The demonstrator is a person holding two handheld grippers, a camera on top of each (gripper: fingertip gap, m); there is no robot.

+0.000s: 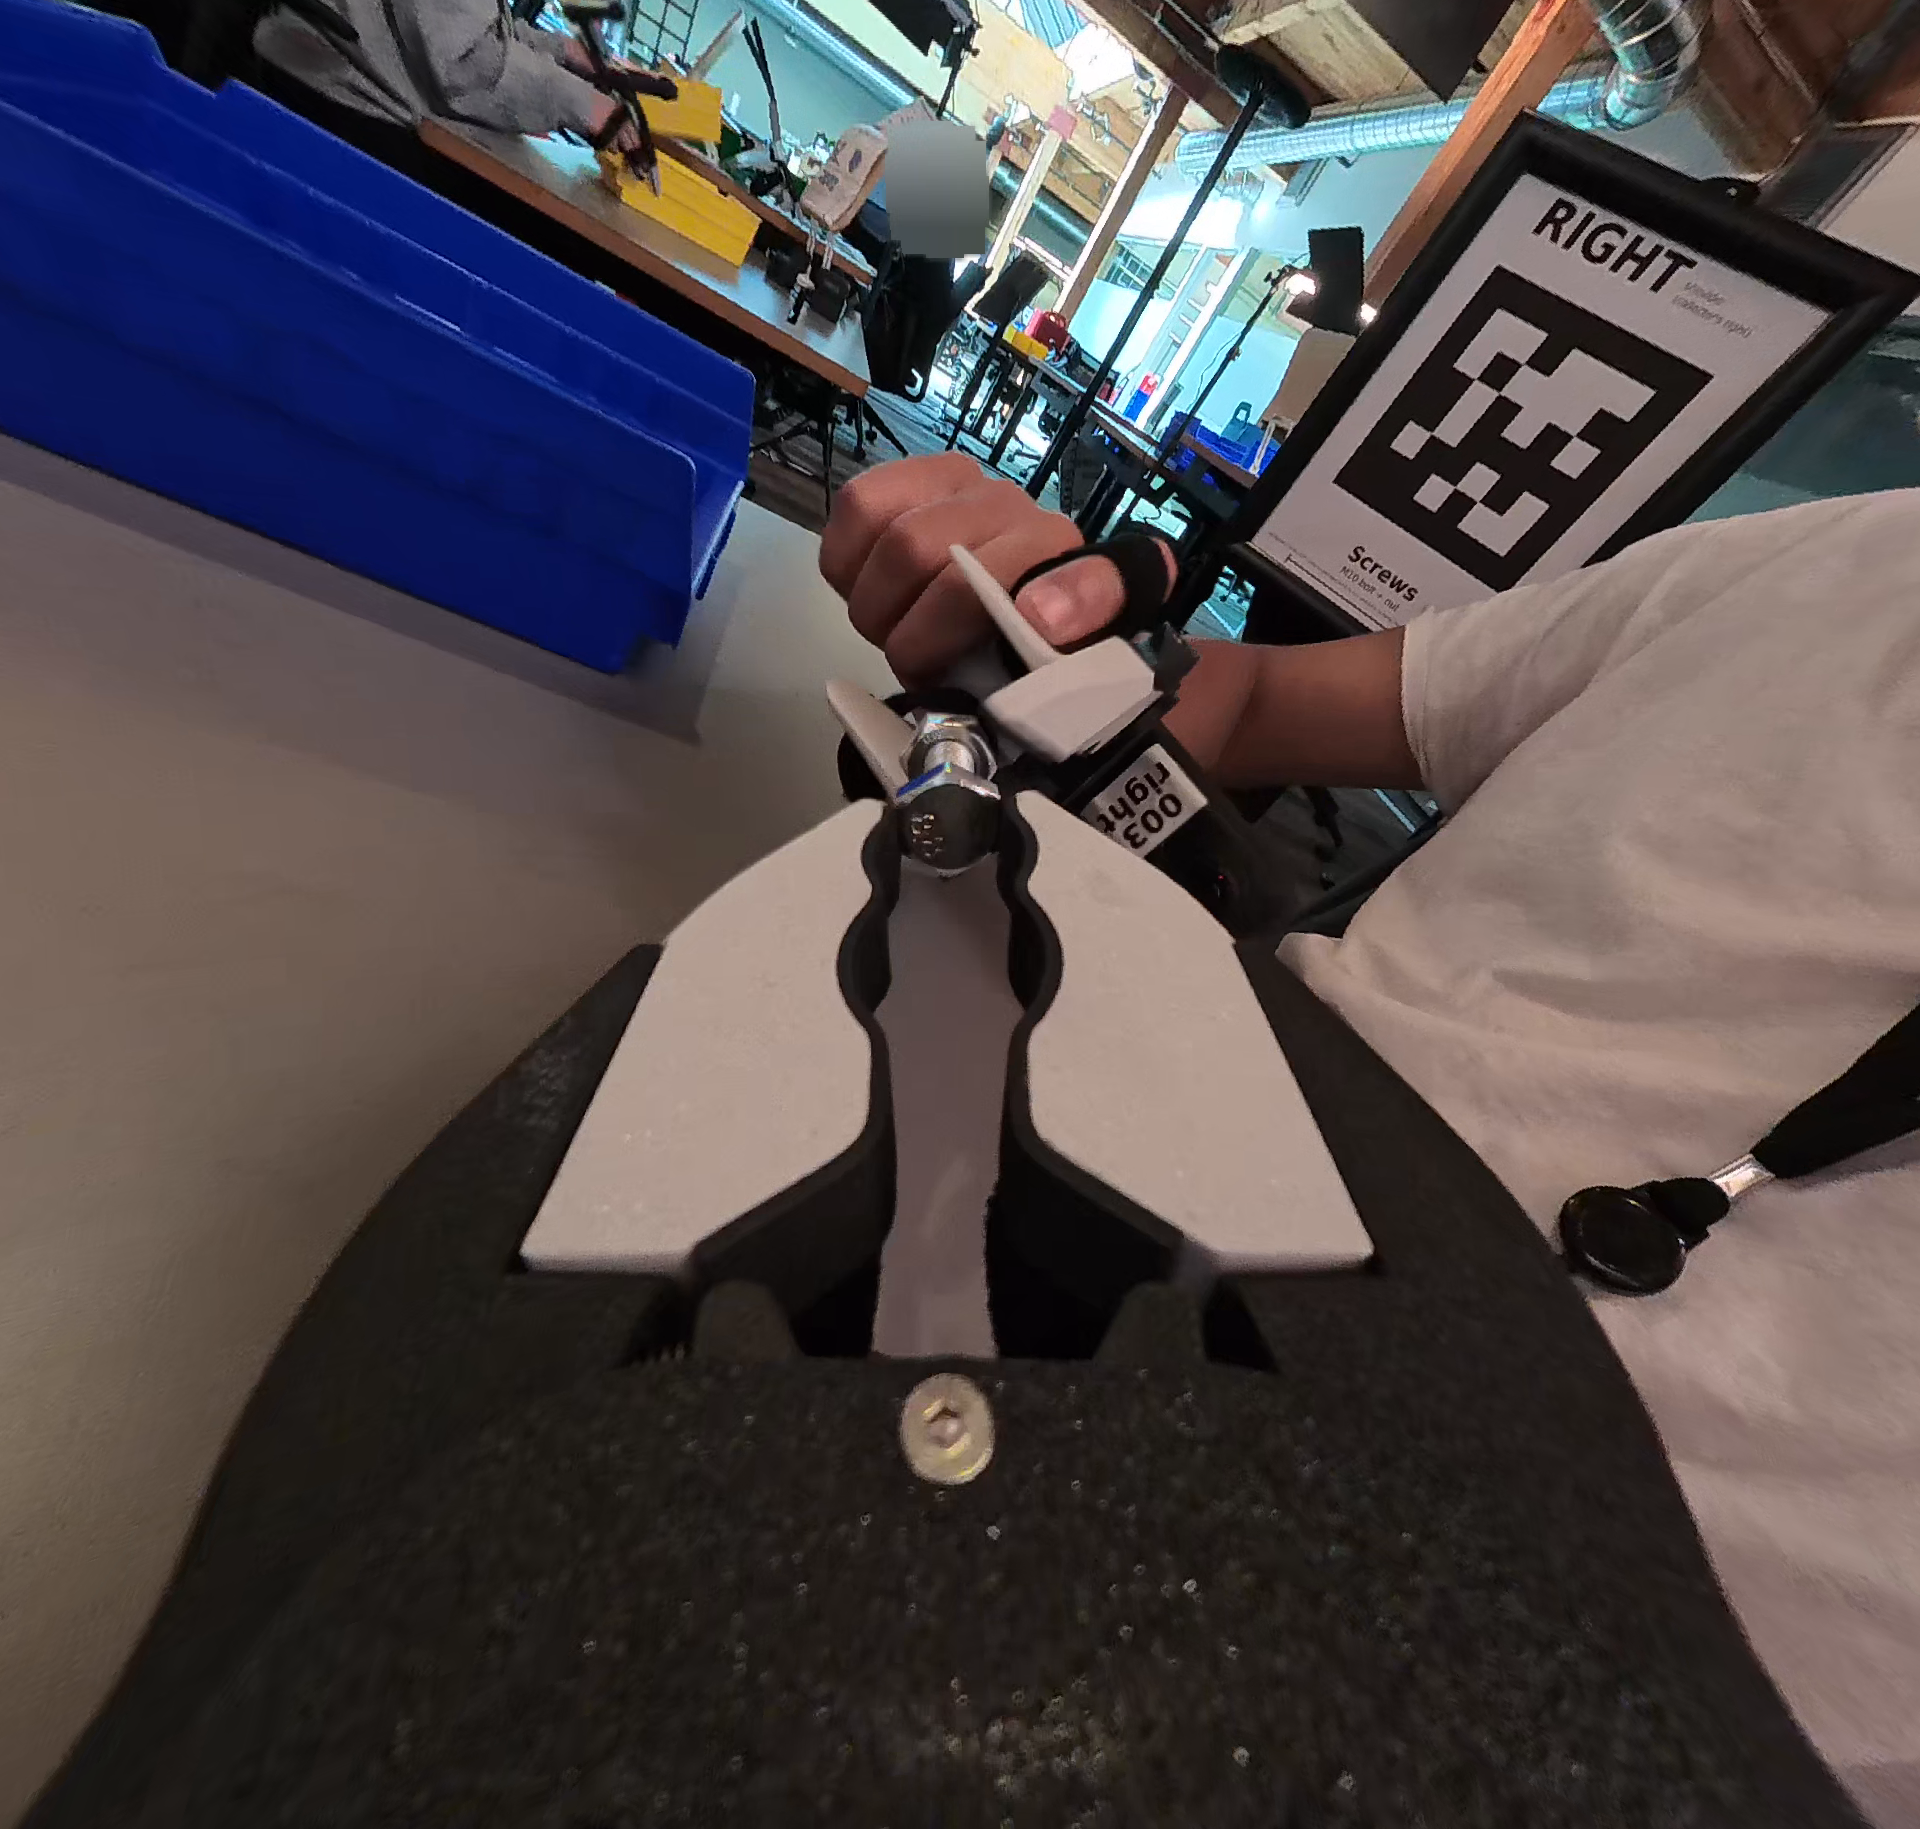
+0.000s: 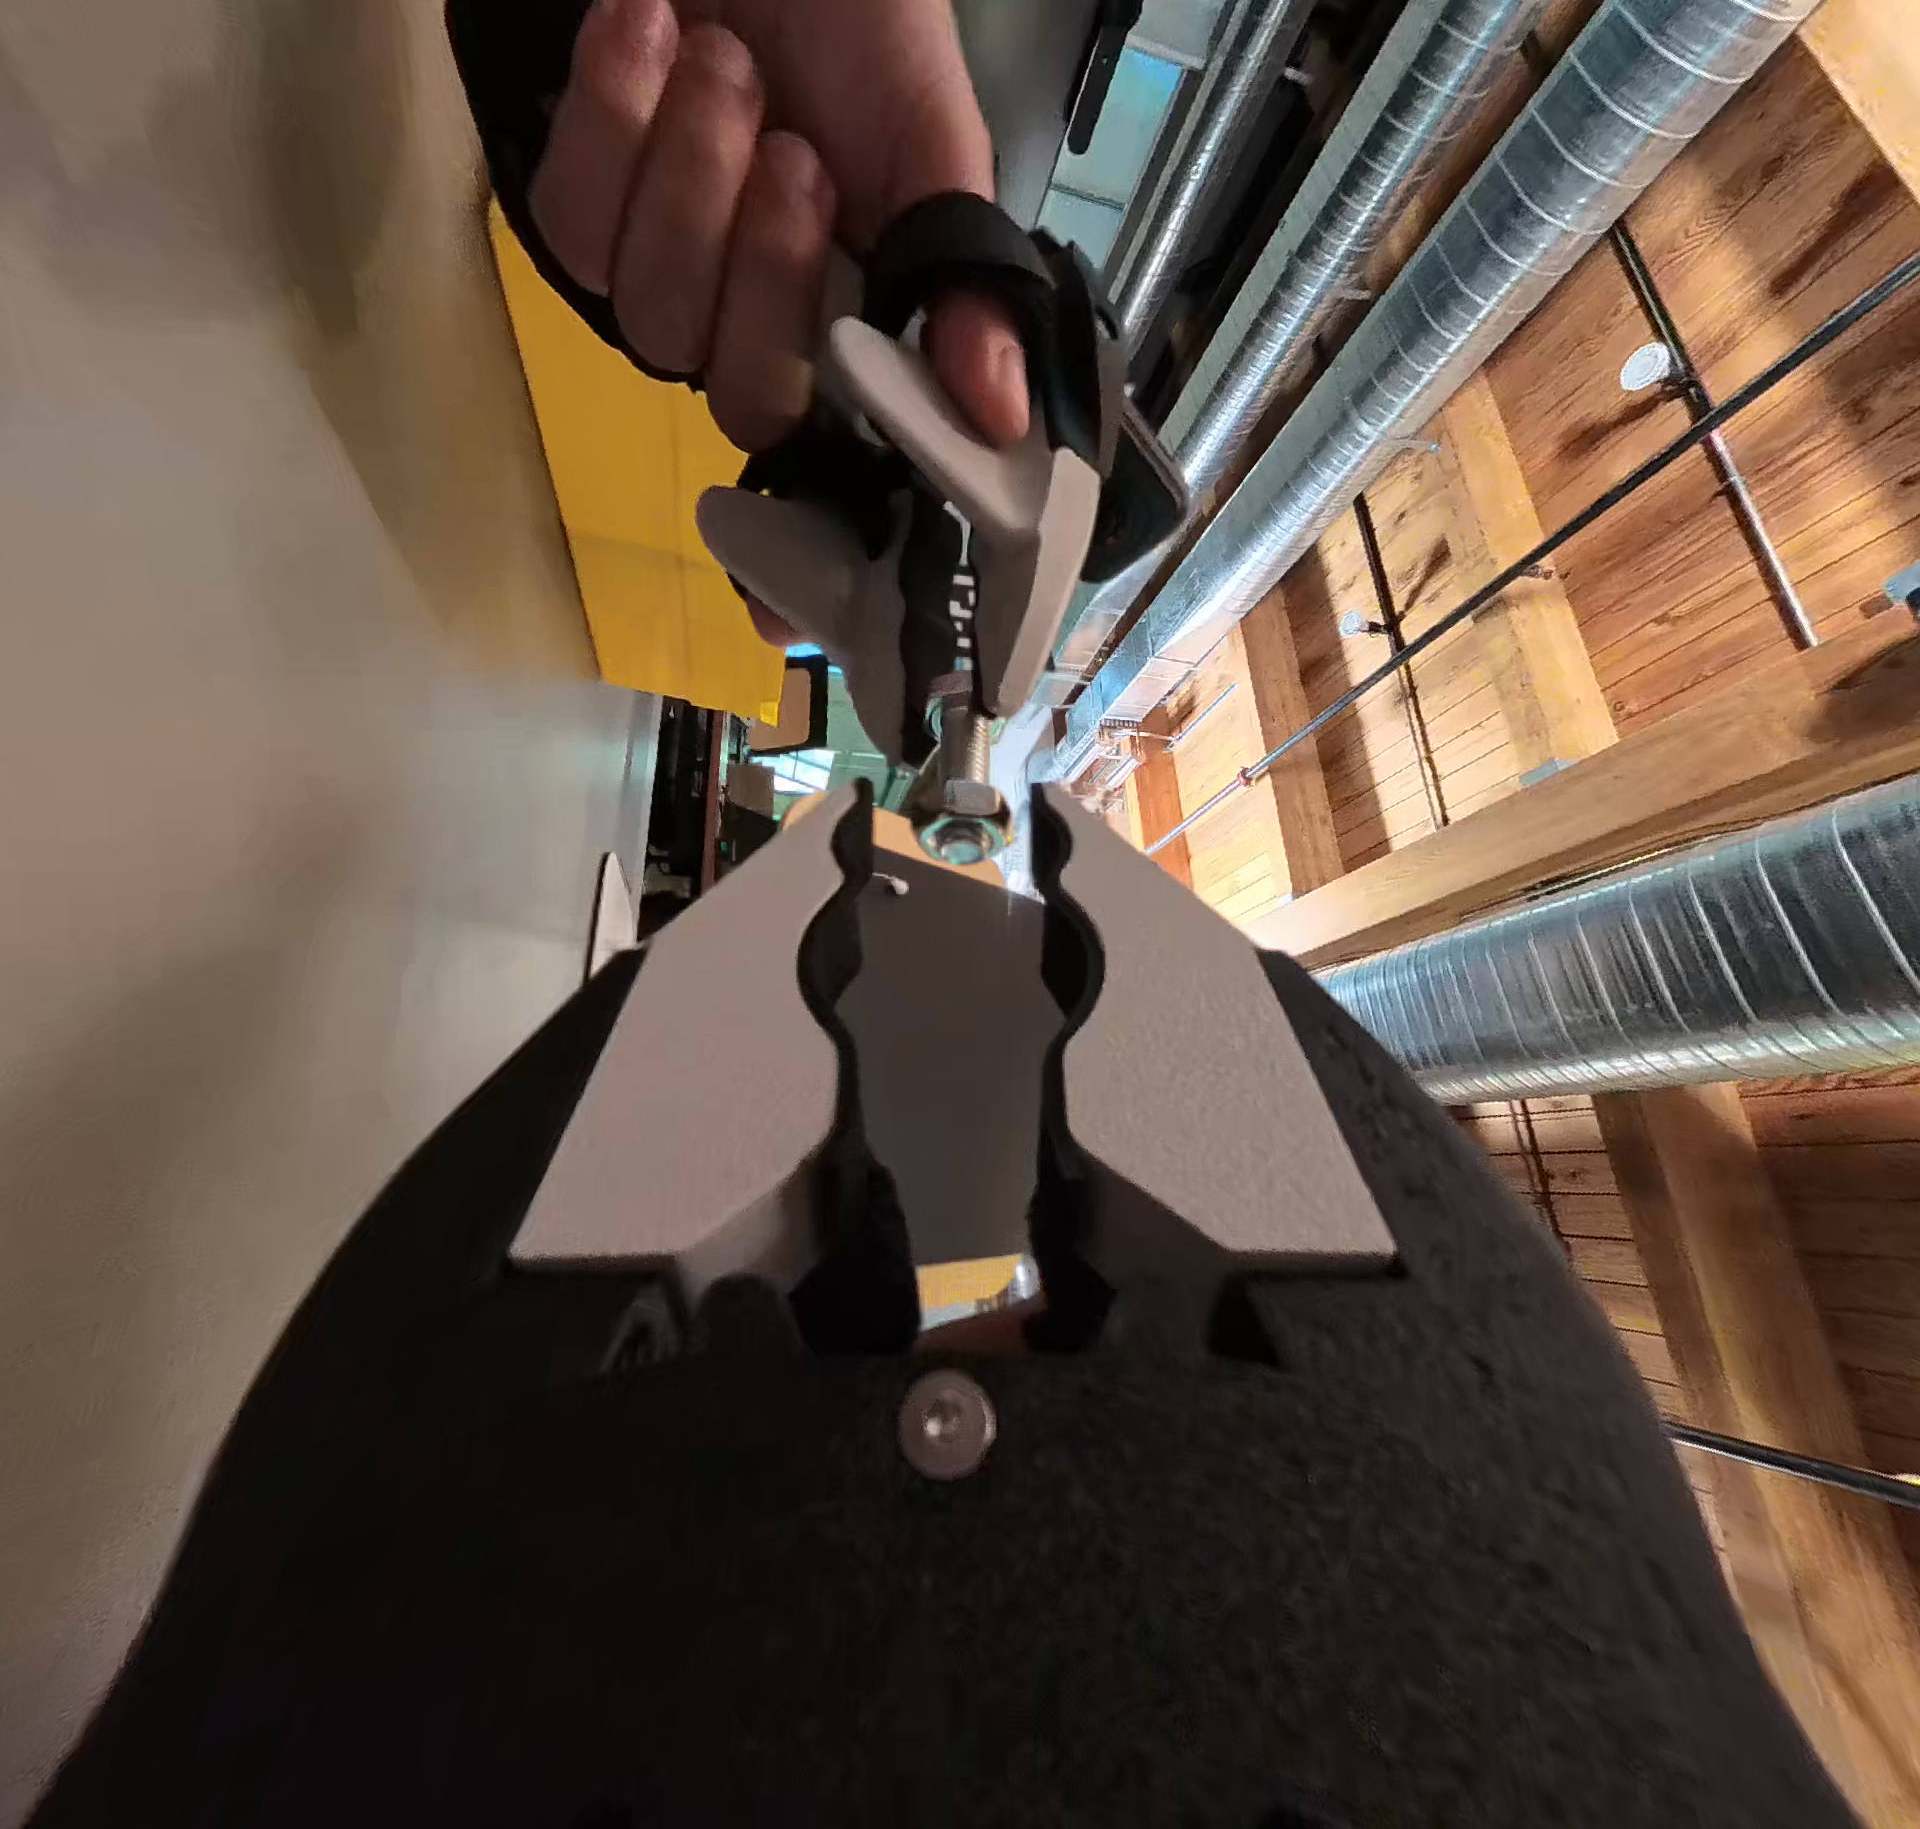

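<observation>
Two hand-held grippers are meeting at one silver bolt (image 1: 948, 823) above the counter (image 1: 260, 948).

The left gripper (image 1: 945, 849) is pinching the bolt's hex head between its jaws, the threaded shank pointing away. The right gripper (image 2: 948, 823) is standing with jaws spread around the nut (image 2: 961, 823) on the shank's end, seemingly not pressing it. Blue bins (image 1: 343, 366) are sitting on the counter to the left.

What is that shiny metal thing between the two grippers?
A silver bolt with a nut threaded on. The left gripper clamps its head; the nut sits between the right gripper fingers, with gaps visible. Both wrist views show it.
</observation>
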